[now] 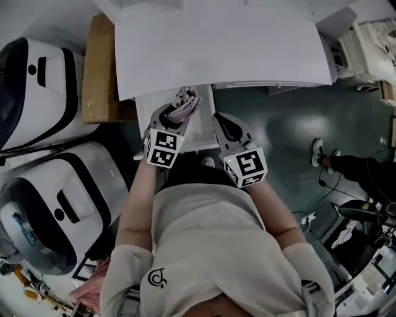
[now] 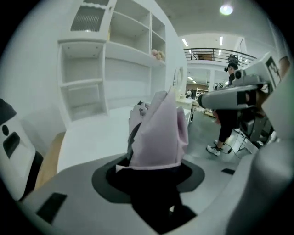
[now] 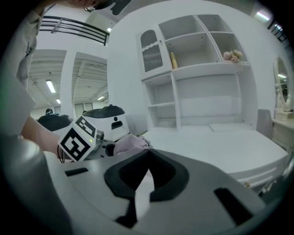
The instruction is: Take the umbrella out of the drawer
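Flat, cool indoor light. A ceiling lamp [image 2: 225, 9] flares in the left gripper view. The white desk [image 1: 235, 49] is nearly blown out in the head view, and the floor [image 1: 291, 124] is dim. Both gripper views bend towards black, rounded edges. The close umbrella [image 2: 158, 133] looks soft.

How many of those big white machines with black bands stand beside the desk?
2. The upper machine is at the head view's upper left; the lower machine sits just below it. Both stand left of the desk. Others may lie outside the frame.
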`<action>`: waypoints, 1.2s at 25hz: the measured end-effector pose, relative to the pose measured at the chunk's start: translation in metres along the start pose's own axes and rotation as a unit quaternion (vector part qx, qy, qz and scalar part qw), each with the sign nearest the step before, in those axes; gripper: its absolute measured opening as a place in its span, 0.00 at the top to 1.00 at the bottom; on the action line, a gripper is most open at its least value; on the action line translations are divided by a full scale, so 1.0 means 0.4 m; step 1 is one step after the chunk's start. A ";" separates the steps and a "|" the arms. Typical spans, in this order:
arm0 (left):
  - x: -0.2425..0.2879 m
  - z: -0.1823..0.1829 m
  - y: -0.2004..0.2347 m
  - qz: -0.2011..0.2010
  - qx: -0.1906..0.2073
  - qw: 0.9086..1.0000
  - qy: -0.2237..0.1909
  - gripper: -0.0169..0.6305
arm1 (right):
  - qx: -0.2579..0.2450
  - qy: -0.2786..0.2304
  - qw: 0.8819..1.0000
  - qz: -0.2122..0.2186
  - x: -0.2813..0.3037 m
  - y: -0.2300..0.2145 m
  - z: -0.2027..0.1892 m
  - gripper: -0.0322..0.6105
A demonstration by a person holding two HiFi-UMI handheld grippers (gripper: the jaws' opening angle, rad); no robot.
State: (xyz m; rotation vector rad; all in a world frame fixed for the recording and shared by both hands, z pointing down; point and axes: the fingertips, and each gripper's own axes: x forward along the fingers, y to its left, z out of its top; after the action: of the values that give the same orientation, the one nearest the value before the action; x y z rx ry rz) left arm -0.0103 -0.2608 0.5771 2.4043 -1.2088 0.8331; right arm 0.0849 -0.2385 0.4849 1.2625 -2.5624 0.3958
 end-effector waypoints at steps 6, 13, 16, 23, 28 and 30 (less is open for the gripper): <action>-0.162 0.187 -0.008 0.030 0.005 0.994 -0.107 0.62 | -0.029 -0.030 0.999 0.015 -0.036 0.022 0.083 0.94; -0.343 0.328 0.000 0.064 -0.009 0.975 -0.213 0.62 | -0.058 -0.070 0.995 0.034 -0.066 0.052 0.185 0.94; -0.417 0.372 0.013 0.081 -0.012 0.965 -0.250 0.62 | -0.069 -0.110 0.991 0.033 -0.087 0.057 0.246 0.94; -0.567 0.449 0.031 0.108 -0.016 0.941 -0.322 0.62 | -0.085 -0.156 0.984 0.015 -0.128 0.057 0.334 0.94; -0.600 0.458 0.034 0.115 -0.019 0.935 -0.336 0.62 | -0.081 -0.166 0.983 0.012 -0.148 0.049 0.349 0.94; -0.601 0.454 0.034 0.114 -0.028 0.934 -0.337 0.62 | -0.077 -0.163 0.983 0.012 -0.154 0.044 0.346 0.94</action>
State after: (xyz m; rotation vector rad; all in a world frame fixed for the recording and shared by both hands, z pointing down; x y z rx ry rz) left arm -0.0700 -0.2142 0.2850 2.6177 -1.7439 -0.0131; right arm 0.0921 -0.2319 0.3326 1.3351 -2.8124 -0.0105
